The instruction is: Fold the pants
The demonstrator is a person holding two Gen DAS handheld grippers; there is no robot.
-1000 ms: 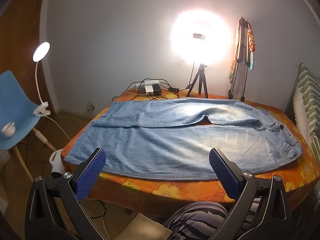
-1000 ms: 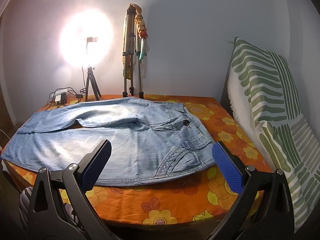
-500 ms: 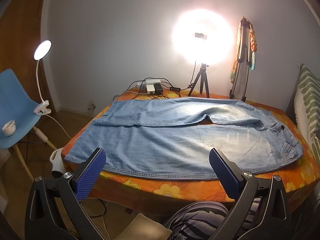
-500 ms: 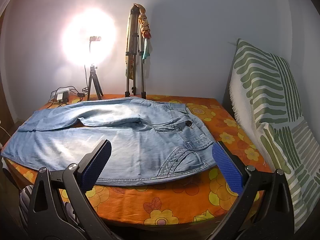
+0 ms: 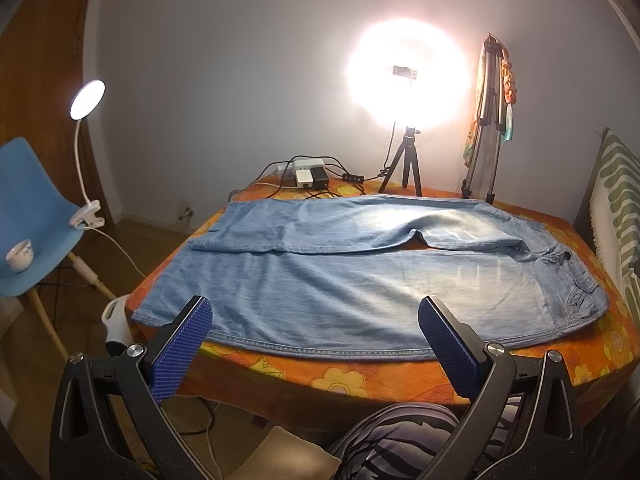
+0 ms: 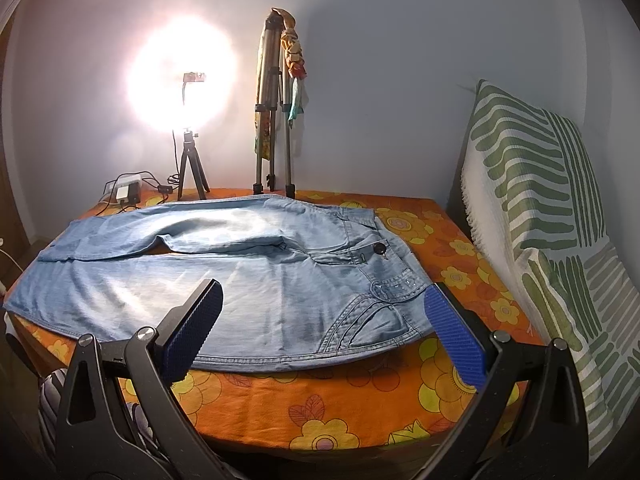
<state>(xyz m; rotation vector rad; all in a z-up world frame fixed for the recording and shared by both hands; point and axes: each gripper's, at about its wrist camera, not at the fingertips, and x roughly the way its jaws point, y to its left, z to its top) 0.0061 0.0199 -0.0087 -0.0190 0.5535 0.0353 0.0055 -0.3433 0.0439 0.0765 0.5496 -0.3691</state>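
Both tools level, jaws wide, left tool (image 5: pixel 314 338), right tool (image 6: pixel 322 322), facing jeans (image 5: pixel 360 280)

The right gripper (image 6: pixel 320 332) has its jaws wide apart and holds nothing, above the near edge of the bench (image 6: pixel 360 412). The jeans (image 6: pixel 224 276) lie flat on the orange flowered cloth, waistband toward 3 o'clock, legs toward 9 o'clock. A ring light (image 6: pixel 182 76) shines at 11 o'clock.
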